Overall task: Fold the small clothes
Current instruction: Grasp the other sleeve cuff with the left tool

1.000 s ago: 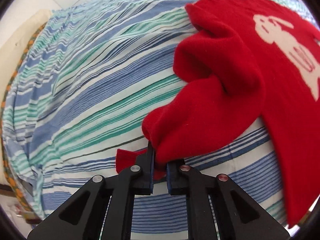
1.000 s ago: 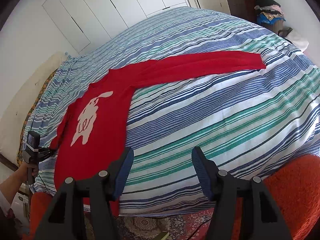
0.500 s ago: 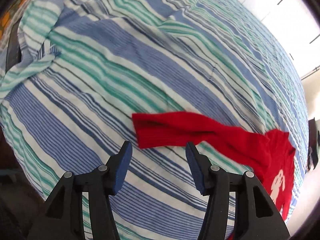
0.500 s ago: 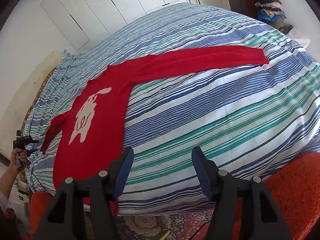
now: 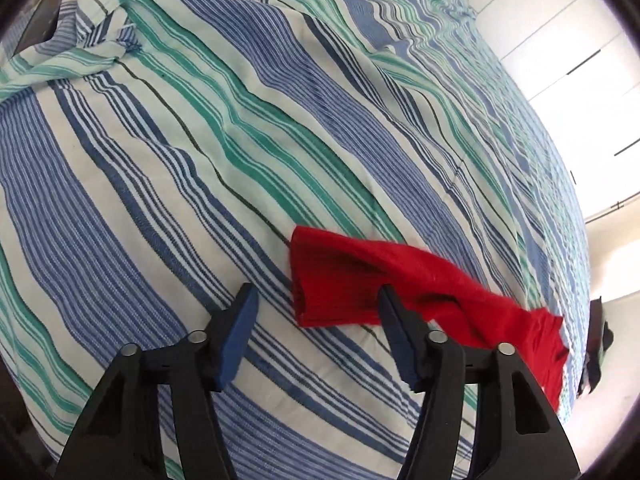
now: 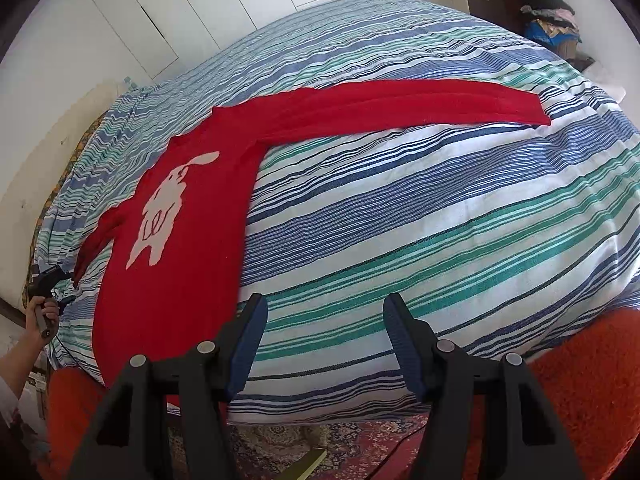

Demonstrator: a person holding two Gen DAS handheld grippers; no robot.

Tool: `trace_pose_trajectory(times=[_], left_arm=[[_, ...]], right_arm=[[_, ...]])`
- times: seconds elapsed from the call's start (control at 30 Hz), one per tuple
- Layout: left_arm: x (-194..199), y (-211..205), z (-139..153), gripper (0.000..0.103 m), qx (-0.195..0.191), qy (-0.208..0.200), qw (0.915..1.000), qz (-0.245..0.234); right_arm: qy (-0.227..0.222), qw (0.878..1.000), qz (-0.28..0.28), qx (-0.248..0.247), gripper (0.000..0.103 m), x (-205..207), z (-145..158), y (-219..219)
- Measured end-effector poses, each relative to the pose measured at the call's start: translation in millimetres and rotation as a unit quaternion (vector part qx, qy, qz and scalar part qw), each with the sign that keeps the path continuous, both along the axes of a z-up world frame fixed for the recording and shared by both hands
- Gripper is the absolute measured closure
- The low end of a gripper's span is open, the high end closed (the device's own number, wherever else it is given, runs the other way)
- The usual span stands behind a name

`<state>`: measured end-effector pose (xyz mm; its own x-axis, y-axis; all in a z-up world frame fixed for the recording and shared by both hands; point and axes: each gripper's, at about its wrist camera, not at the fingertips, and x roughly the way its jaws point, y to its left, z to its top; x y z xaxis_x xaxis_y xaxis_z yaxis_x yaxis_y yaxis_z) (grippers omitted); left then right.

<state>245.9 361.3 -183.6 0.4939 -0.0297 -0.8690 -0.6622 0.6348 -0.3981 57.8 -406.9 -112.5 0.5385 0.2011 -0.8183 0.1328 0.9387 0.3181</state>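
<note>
A red sweater (image 6: pixel 184 208) with a white animal figure lies flat, face up, on the striped bed (image 6: pixel 440 216). One sleeve (image 6: pixel 400 104) stretches straight out to the right. The other sleeve (image 5: pixel 360 284) lies stretched on the cover, its cuff just ahead of my left gripper (image 5: pixel 316 312), which is open and empty. My right gripper (image 6: pixel 324 328) is open and empty above the near bed edge, right of the sweater's hem. The left gripper also shows in the right wrist view (image 6: pixel 48 280), held by a hand at the far left.
White wardrobe doors (image 6: pixel 240 4) stand behind the bed. A dark cabinet with piled clothes (image 6: pixel 536 4) is at the back right. An orange blanket (image 6: pixel 592 380) hangs at the bed's near edge, over a patterned rug (image 6: pixel 340 440).
My left gripper has let go of the sleeve, opened and drawn back; the sleeve now lies stretched on the bed. My right gripper has stayed open, almost in place.
</note>
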Motion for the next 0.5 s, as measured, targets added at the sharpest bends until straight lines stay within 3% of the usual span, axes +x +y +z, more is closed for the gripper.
trace_pose_trajectory(times=[0.07,0.17,0.3,0.37,0.43,0.5], left_arm=[[12,-1,-6,0.098,-0.015,0.008,0.9998,-0.008],[25,-4,14,0.099,-0.019,0.017,0.9988,-0.041],[21,24,69,0.099,-0.077,0.011,0.9954,-0.056],[23,40,84,0.099,-0.085,0.045,0.9936,-0.059],[26,53,80,0.099,-0.084,0.075,0.9923,-0.052],[25,60,56,0.099,-0.068,0.122,0.9894,-0.041]], right_arm=[[0.004,1.000,0.000,-0.004,0.043,1,-1,1],[0.008,1.000,-0.005,-0.004,0.043,2,-1,0],[0.005,1.000,-0.012,-0.005,0.043,1,1,-2],[0.007,1.000,-0.012,-0.008,0.043,2,-1,-2],[0.011,1.000,-0.008,-0.010,0.043,5,-4,1],[0.013,1.000,-0.004,-0.010,0.043,7,-5,3]])
